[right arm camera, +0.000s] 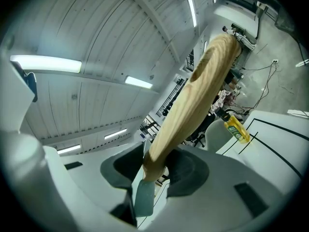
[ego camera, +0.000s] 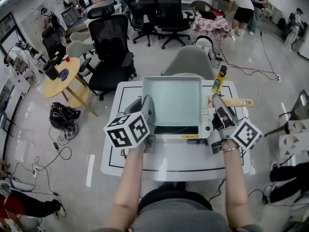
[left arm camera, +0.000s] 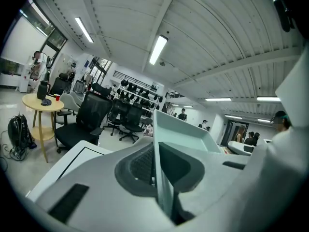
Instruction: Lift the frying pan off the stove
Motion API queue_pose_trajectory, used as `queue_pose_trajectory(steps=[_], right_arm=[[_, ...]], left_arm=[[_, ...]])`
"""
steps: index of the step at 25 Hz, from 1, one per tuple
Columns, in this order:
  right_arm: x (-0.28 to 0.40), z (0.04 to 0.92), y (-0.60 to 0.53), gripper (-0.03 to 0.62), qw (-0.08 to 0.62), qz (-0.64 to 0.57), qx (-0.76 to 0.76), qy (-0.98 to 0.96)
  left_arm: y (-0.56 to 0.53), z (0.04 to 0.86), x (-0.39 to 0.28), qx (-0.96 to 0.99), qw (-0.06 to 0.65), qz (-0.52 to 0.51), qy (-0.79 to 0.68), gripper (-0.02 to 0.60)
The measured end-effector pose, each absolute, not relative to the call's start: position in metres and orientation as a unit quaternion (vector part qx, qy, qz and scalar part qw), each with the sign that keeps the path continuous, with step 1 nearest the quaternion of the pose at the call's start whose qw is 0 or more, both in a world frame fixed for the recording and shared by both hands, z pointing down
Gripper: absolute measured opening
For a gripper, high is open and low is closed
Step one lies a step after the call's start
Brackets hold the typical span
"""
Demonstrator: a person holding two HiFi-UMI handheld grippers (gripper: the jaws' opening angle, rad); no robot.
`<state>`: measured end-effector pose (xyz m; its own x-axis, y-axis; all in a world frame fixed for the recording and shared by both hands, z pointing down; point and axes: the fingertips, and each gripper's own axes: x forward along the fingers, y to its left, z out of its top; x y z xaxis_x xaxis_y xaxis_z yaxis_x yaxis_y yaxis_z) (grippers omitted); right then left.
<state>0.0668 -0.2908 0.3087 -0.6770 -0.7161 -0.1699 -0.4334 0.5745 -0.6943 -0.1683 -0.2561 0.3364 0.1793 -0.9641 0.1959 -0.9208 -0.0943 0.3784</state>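
The frying pan (ego camera: 171, 100) is square and pale green, with a wooden handle (ego camera: 240, 102) sticking out to the right. It hangs tilted above the stove (ego camera: 207, 128), whose dark top shows under its near edge. My left gripper (ego camera: 147, 109) is shut on the pan's left rim. In the left gripper view the thin pan wall (left arm camera: 163, 187) runs between the pads of that gripper (left arm camera: 155, 154). My right gripper (ego camera: 217, 104) is shut on the handle's base. The right gripper view shows the handle (right arm camera: 193, 100) rising from between the jaws of the right gripper (right arm camera: 153, 164).
A yellow oil bottle (ego camera: 219, 79) (right arm camera: 236, 127) stands at the back right of the white table (ego camera: 116, 144). A grey chair (ego camera: 190, 62) sits behind the table, with black office chairs (ego camera: 111, 52) further back. A round wooden table (ego camera: 60, 76) stands at the left.
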Motion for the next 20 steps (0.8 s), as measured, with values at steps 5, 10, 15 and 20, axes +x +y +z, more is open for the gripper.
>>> queue_pose_trajectory(steps=[5, 10, 15, 20], right_arm=[[0.0686, 0.3071, -0.2899, 0.146, 0.225, -0.320, -0.336, 0.857], [0.0628, 0.3093, -0.2890, 0.146, 0.222, -0.313, -0.336, 0.860], [0.0631, 0.3064, -0.2882, 0.146, 0.225, -0.314, -0.326, 0.863], [0.0600, 0.3065, -0.2891, 0.146, 0.224, -0.310, -0.323, 0.866]], left_arm=[[-0.2544, 0.3350, -0.1665, 0.739, 0.212, -0.052, -0.638, 0.017], [-0.2534, 0.3376, -0.1722, 0.740, 0.210, -0.054, -0.637, 0.017], [-0.2519, 0.3352, -0.1702, 0.738, 0.207, -0.054, -0.640, 0.017], [-0.2519, 0.3354, -0.1731, 0.737, 0.204, -0.056, -0.641, 0.017]])
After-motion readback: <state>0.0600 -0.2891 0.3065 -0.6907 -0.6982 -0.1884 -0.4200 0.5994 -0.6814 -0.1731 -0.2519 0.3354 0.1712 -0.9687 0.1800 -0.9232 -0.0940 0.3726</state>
